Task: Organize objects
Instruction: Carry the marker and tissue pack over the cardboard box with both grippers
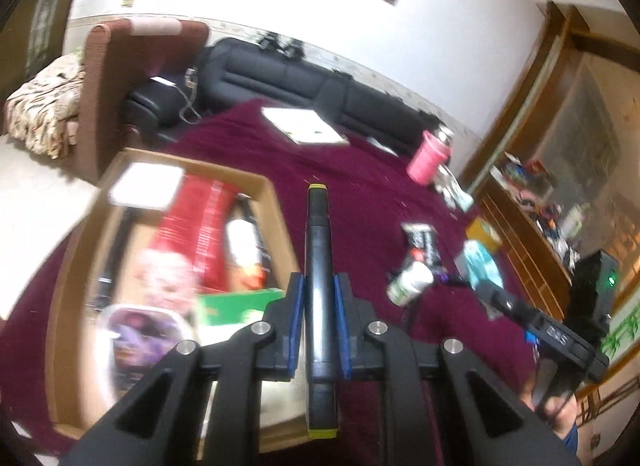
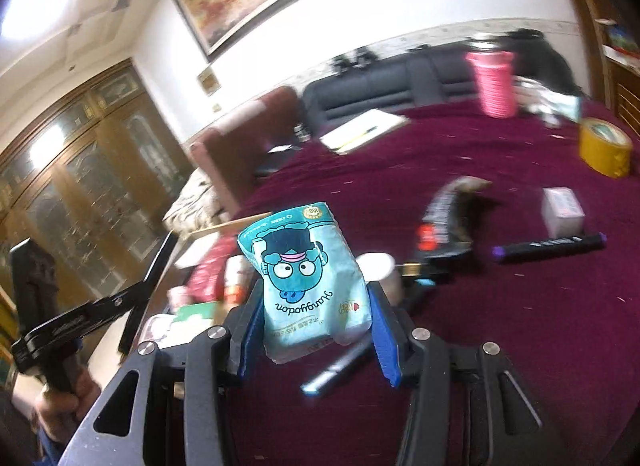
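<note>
Mid-carry imo: left gripper (image 1: pixel 319 298) was clamped on a black marker (image 1: pixel 319 266) just right of the cardboard box (image 1: pixel 276 201); right gripper (image 2: pixel 316 330) held a teal packet (image 2: pixel 308 286) over the counter (image 2: pixel 520 326); next, prob lower both into the box w/ care.

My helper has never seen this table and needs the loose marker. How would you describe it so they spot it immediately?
On the maroon tablecloth, look near the yellow tape roll and small white box. The marker lies flat just in front of the box: long, black, with white lettering and a purple end cap.
</note>
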Tool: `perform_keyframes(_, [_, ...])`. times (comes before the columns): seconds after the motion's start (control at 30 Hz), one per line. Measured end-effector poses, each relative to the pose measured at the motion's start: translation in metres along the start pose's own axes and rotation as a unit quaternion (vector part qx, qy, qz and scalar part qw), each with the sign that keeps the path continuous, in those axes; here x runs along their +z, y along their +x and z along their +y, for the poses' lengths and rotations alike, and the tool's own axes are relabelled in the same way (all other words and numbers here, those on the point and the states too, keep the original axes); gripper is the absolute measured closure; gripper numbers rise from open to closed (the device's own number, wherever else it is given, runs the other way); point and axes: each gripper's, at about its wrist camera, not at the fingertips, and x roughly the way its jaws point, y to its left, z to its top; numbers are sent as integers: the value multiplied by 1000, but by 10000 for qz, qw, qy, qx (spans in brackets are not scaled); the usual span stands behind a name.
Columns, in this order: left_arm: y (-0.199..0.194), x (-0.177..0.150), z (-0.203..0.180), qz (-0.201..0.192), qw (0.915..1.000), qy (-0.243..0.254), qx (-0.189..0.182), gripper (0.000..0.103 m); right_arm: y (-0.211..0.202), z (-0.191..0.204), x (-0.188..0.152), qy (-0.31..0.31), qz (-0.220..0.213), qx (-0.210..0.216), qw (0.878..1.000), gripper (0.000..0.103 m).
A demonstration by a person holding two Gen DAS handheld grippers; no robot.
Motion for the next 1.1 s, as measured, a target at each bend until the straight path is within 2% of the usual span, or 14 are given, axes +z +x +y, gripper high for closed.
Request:
perform_keyframes(0.1, [-11, 8, 28, -135, 9995, -180, 228, 88, 16, 27, 2, -108, 274, 196, 9994, 50])
perform_keyframes(0.33, [-20, 26, 85, -91, 9968, -483, 627, 88, 69, 74, 2, -334, 866, 231, 9954, 50])
perform_keyframes(0.57, [-2, 37, 124, 210, 9942, -715, 773, 88, 130, 108, 9, -398, 1319, 208, 9902, 50])
perform_keyframes(0.73, [17, 38, 134, 454, 9929, -771, 786, 88, 172, 119, 13, -414, 1598, 47, 9863, 50])
perform_keyframes(0.83, [24, 37, 134, 534, 9924, -772, 799, 88, 187, 122, 11, -483, 1613, -146, 9856, 50])
perform_keyframes(1.1, [39, 37, 138, 692, 9912, -814, 780, 88, 206, 114, 8, -448, 1666, -417, 9841, 50])
